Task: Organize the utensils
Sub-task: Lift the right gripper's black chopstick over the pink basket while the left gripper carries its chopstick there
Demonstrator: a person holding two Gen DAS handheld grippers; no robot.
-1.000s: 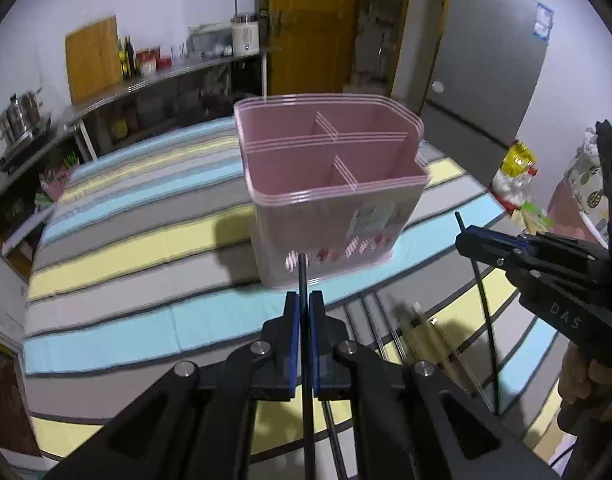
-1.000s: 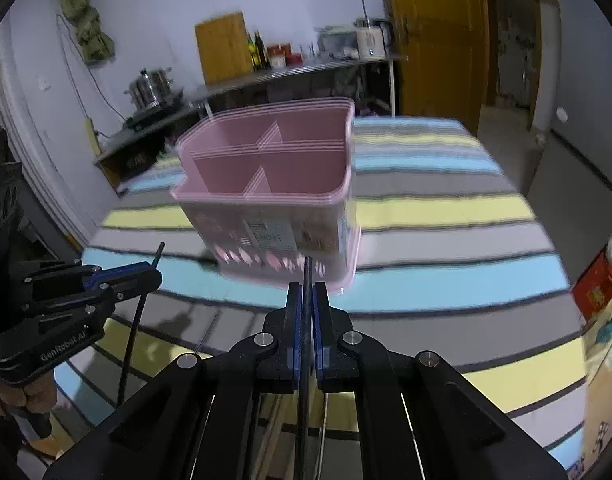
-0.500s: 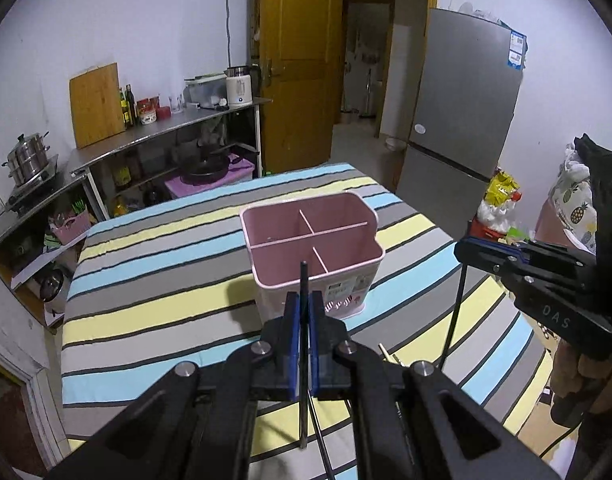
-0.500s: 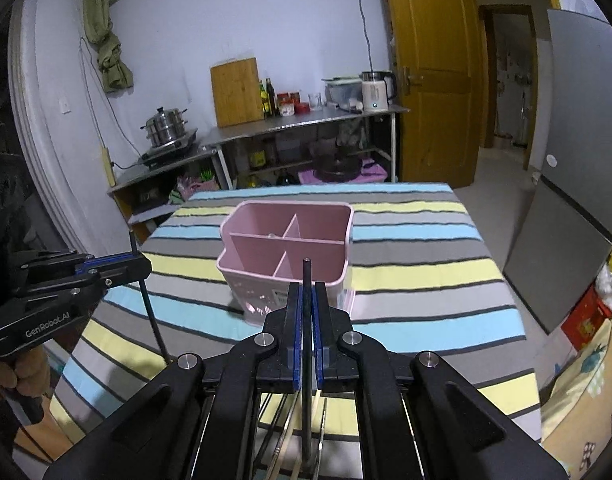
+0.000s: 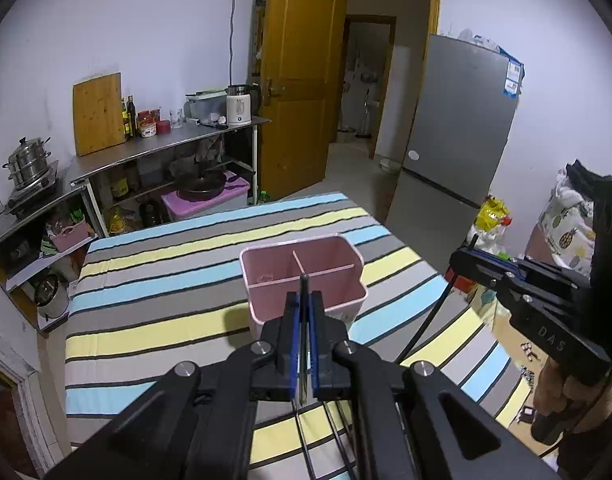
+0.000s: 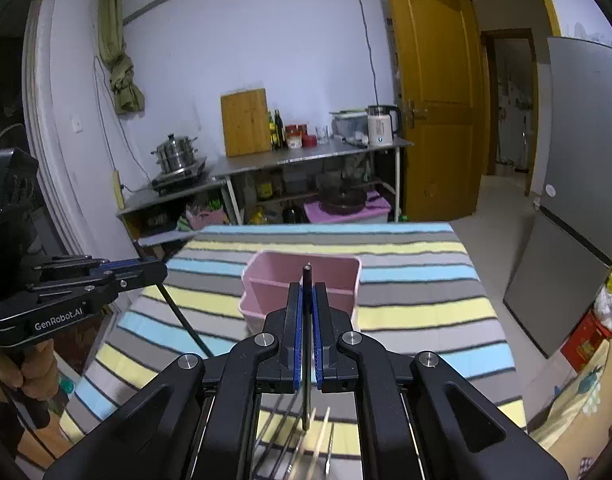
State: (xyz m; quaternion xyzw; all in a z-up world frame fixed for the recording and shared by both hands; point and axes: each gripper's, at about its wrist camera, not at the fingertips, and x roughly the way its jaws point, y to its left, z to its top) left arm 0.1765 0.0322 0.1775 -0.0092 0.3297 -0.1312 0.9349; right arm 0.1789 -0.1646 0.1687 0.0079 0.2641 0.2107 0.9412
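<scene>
The pink divided caddy (image 5: pixel 303 276) stood on the striped tablecloth (image 5: pixel 153 280), about mid-table, its compartments looking empty as far as I could tell. It sat just beyond both sets of fingertips in each wrist view.

I had the left gripper (image 5: pixel 304 316) clamped on a dark chopstick (image 5: pixel 304 320); the stick ran up between the blue pads, its upper end showing against the caddy's near wall. From the right wrist camera the same stick hung down and rightward from the left gripper toward the table.

The right gripper (image 6: pixel 307 308) was likewise closed on a second dark chopstick (image 6: pixel 306 344), its tip in front of the caddy's opening. In the left wrist view this stick slanted down and leftward from the jaws.

More utensils (image 6: pixel 306 436) lay on the near part of the cloth under the right gripper: dark sticks, pale wooden ones; exact count unclear.

Farther off: a steel counter (image 6: pixel 306 156) with a cutting board (image 6: pixel 245 122) and a kettle (image 6: pixel 380 124), a yellow door (image 6: pixel 438 92), a grey fridge (image 5: pixel 458 128) on the right.
</scene>
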